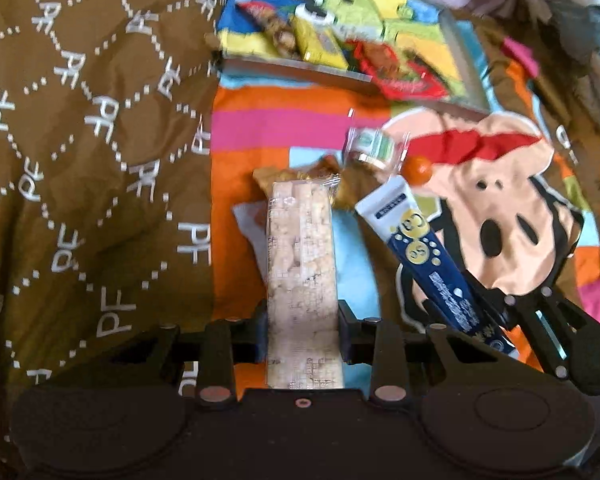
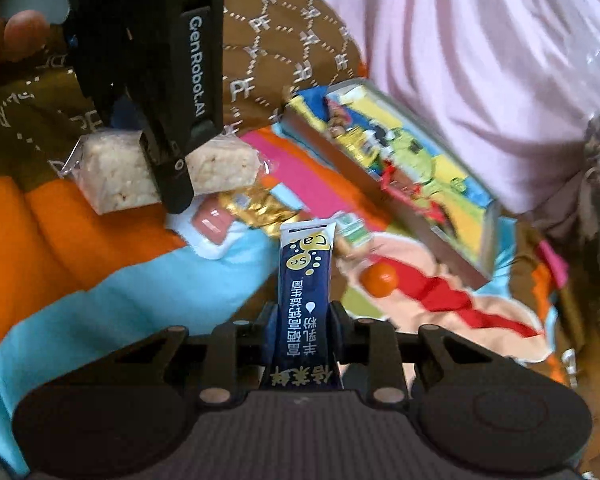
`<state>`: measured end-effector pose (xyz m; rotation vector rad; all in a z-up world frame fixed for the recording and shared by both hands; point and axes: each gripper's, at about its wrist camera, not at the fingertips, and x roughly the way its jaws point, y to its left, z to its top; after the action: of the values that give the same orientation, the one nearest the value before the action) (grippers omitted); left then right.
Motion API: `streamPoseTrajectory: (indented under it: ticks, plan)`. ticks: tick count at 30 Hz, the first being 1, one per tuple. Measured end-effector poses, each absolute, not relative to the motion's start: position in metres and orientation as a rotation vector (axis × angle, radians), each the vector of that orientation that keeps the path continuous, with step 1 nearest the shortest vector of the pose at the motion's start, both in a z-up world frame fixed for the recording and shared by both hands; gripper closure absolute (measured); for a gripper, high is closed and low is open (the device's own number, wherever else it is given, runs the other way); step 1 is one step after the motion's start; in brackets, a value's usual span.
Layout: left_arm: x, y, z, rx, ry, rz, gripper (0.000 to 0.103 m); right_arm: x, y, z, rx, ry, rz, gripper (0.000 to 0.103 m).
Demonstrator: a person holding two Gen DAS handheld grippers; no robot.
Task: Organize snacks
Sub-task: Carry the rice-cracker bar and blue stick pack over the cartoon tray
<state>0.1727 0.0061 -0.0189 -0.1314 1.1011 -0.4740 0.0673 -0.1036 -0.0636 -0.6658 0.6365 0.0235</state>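
left wrist view first: a brown quilted cover (image 1: 80, 140) printed with white letters fills the left, and a bright cartoon blanket (image 1: 500, 208) spreads across the right. at the far end of the blanket sits a shallow clear tray (image 1: 466, 68) already holding several wrapped snacks (image 1: 320, 40), yellow and red ones among them.

nearer, the left gripper (image 1: 302, 316) is pinched shut on a clear-wrapped puffed rice bar (image 1: 302, 248); the bar's long axis runs straight out ahead, pointing roughly at the tray's left end. just to its right the right gripper (image 2: 302, 320) is clamped on a dark blue stick sachet (image 2: 306, 280) with a white tip, which also stands out along the fingers. in the right wrist view the tray (image 2: 340, 168) lies ahead and to the right of that sachet, its long side running diagonally.

loose on the blanket between grippers and tray are a gold foil packet (image 2: 256, 208), a small green-and-white packet (image 1: 374, 146) and a little orange ball (image 1: 418, 168).

i'd say both pieces need carrying away toward the tray; neither hand looks clearly nearer.
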Motion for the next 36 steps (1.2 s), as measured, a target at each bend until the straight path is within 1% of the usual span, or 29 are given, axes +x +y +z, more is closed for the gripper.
streamPoseTrajectory:
  ticks: [6, 17, 21, 25, 27, 30, 36]
  plan:
    - [0.166, 0.012, 0.010, -0.193, 0.971, -0.479, 0.068, 0.057, -0.107, -0.026, -0.669, 0.545, -0.035, 0.073]
    - [0.146, 0.023, 0.074, -0.245, 0.758, -0.426, 0.068, 0.051, -0.100, 0.060, -0.560, 0.445, -0.084, 0.073]
    - [0.142, 0.025, 0.117, -0.255, 0.732, -0.393, 0.068, 0.055, -0.094, 0.094, -0.538, 0.424, -0.072, 0.073]
    - [0.151, 0.023, 0.167, -0.223, 0.645, -0.421, 0.068, 0.072, -0.097, 0.129, -0.455, 0.401, -0.058, 0.073]
    - [0.162, 0.022, 0.180, -0.216, 0.608, -0.418, 0.068, 0.081, -0.103, 0.142, -0.424, 0.388, -0.050, 0.073]
    - [0.186, 0.017, 0.186, -0.237, 0.585, -0.423, 0.068, 0.102, -0.115, 0.151, -0.390, 0.383, -0.039, 0.073]
    - [0.248, 0.000, 0.169, -0.242, 0.575, -0.400, 0.068, 0.158, -0.144, 0.144, -0.386, 0.365, -0.025, 0.073]
